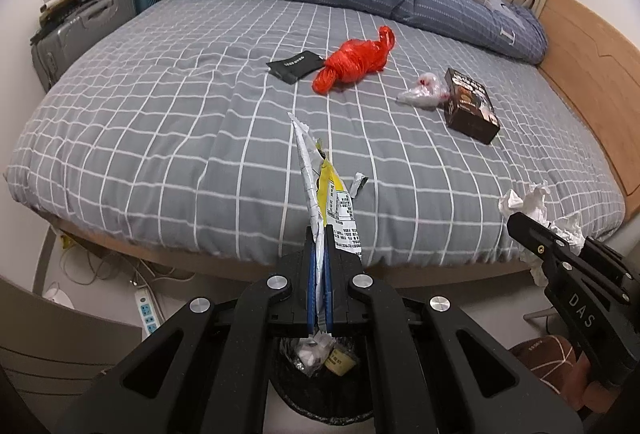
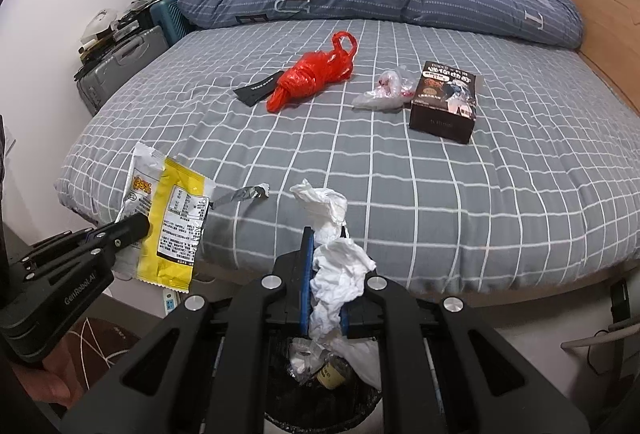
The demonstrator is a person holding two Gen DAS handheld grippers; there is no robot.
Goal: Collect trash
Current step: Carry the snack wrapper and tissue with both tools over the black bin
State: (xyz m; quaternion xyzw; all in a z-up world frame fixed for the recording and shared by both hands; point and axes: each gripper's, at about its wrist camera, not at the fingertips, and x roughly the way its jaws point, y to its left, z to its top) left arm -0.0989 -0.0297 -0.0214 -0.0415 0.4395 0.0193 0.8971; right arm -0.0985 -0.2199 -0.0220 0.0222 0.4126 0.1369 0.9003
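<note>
The left gripper (image 1: pixel 319 234) pinches a yellow snack wrapper (image 1: pixel 324 194) and the right gripper (image 2: pixel 326 234) clamps crumpled white tissue (image 2: pixel 338 274), both above the trash bin (image 2: pixel 320 410) beside the bed (image 2: pixel 440 174).

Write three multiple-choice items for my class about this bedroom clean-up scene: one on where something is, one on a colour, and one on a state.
1. Where is the dark box?
A. On the bed beside the clear plastic bag
B. Inside the bin
C. On the suitcase

2. What colour is the knotted plastic bag in the middle of the bed?
A. Blue
B. Red
C. Green

3. What is the right gripper doing?
A. Hanging open
B. Clamping the dark box
C. Shut on crumpled tissue

Answers:
1. A: the dark box lies on the bed next to the clear plastic bag.
2. B: the knotted plastic bag is bright red.
3. C: the right gripper pinches the crumpled tissue above the bin.
</note>
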